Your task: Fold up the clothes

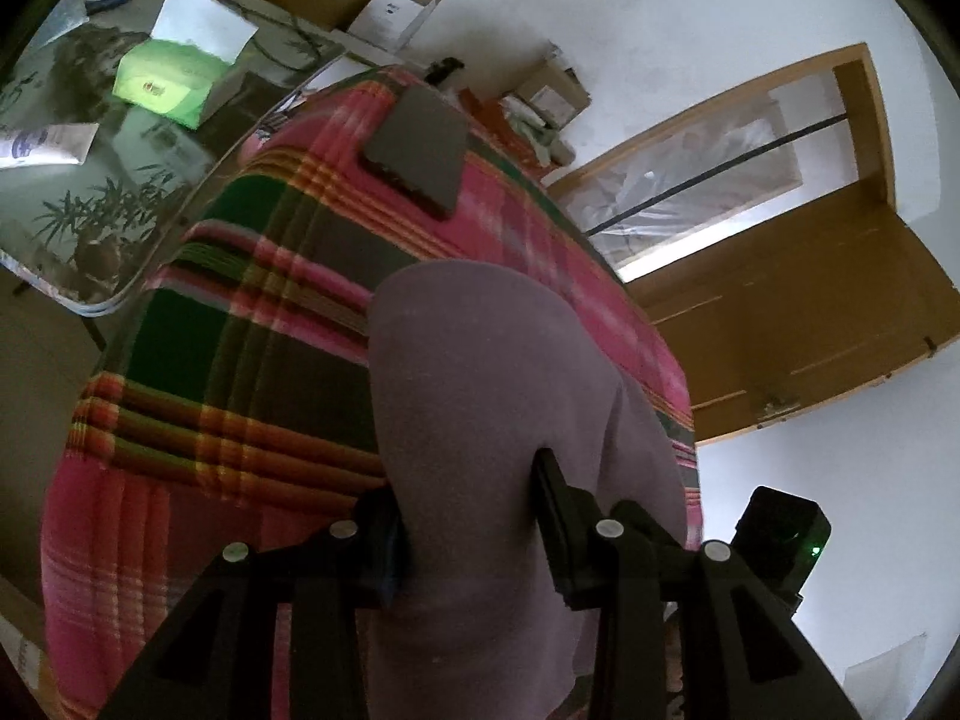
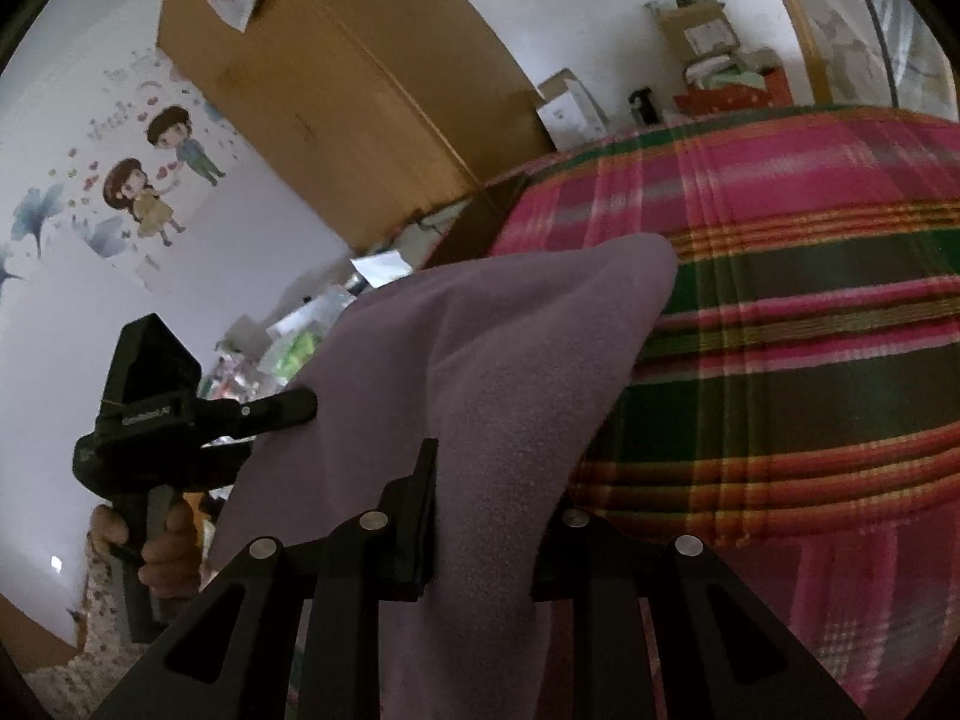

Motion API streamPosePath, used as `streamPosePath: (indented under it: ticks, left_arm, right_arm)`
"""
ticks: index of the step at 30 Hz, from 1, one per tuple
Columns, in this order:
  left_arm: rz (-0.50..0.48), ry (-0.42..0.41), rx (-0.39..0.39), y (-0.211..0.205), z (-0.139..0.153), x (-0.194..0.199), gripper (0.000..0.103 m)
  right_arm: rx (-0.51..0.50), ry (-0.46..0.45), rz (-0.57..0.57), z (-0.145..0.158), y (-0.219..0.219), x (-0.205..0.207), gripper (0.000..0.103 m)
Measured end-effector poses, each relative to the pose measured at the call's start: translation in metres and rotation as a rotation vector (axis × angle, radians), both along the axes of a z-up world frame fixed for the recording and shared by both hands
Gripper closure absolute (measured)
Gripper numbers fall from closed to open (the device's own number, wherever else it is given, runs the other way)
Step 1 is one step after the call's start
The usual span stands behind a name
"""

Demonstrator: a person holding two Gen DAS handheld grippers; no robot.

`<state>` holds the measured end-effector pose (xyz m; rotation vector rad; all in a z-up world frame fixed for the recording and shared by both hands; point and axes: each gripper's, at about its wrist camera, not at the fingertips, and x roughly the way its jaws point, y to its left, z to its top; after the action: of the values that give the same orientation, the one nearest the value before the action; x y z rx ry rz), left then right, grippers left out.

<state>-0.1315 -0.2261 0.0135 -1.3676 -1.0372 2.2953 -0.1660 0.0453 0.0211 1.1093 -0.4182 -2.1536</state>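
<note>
Mauve cloth [image 1: 480, 396] is being held up over the plaid bedspread [image 1: 240, 360], its far end draping down onto the plaid. It is being pinched by the left gripper [image 1: 471, 531], whose two black fingers are being pressed against either side of a thick fold of the fabric. The same cloth [image 2: 480, 372] is being clamped by the right gripper [image 2: 492, 531], with the jaws closed onto the fabric bunched between them. In the right wrist view, the left gripper [image 2: 294, 405] is being seen beside the cloth's edge, gripped from below by a hand [image 2: 165, 552]. A dark flat pad [image 1: 417, 150] is being left lying on the bedspread beyond the cloth.
</note>
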Motion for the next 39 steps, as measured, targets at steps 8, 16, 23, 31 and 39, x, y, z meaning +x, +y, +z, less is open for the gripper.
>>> streamPosePath:
  ticks: [8,16,23,31,39]
  left_arm:
    - [-0.015,-0.009,0.007,-0.005,-0.015,0.001,0.059]
    - [0.031,0.017,-0.079,-0.006,-0.008,0.021,0.055]
    - [0.085,0.011,-0.097,-0.003,-0.006,0.056,0.054]
    - [0.116,0.012,-0.096,0.002,-0.008,0.093,0.055]
    - [0.138,0.005,-0.136,0.009,-0.003,0.112,0.055]
  right_arm:
    - [0.056,-0.011,-0.005,-0.013,-0.002,-0.006,0.069]
    - [0.160,0.069,-0.008,-0.010,-0.001,0.011,0.064]
    - [0.158,0.074,-0.055,-0.008,0.018,0.034,0.064]
    - [0.217,0.111,-0.102,-0.007,0.029,0.074,0.064]
    - [0.233,0.083,-0.121,-0.012,0.038,0.092,0.064]
